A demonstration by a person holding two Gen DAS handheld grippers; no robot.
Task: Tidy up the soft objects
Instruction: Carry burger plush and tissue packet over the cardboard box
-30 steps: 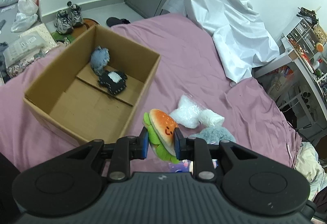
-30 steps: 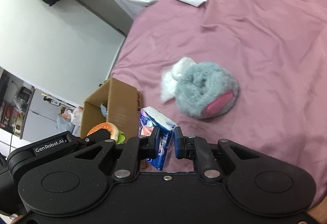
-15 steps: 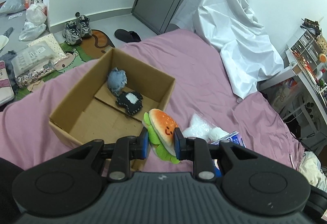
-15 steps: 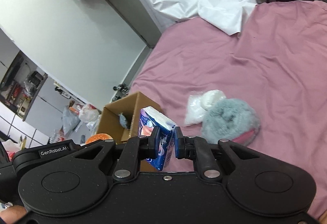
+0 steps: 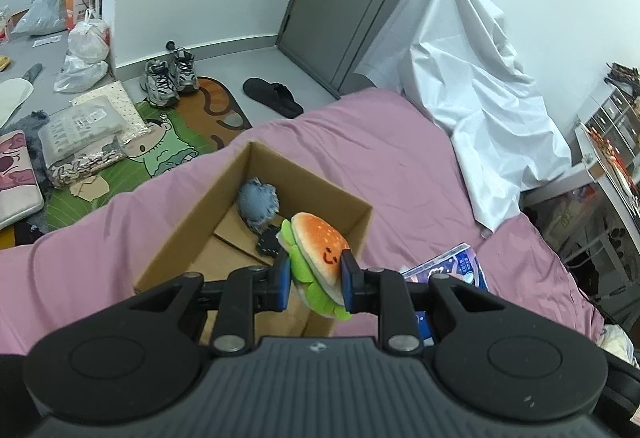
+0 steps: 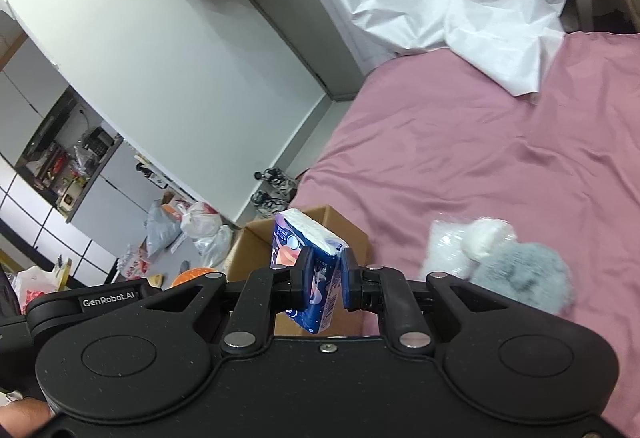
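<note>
My left gripper is shut on a hamburger plush toy and holds it over the near right corner of an open cardboard box on the pink bed. A grey-blue fluffy toy and a black item lie in the box. My right gripper is shut on a blue tissue pack, raised beside the box; the pack also shows in the left wrist view. A grey fluffy plush and a white plastic-wrapped bundle lie on the bed to the right.
A white sheet drapes furniture at the bed's far side. Shoes, a slipper, bags and packages litter the floor beyond the bed's left edge. Shelving stands at the right.
Both grippers have risen and tilted up, so more of the room shows. The hamburger toy now hangs over the box's corner. The tissue pack has come closer to the box.
</note>
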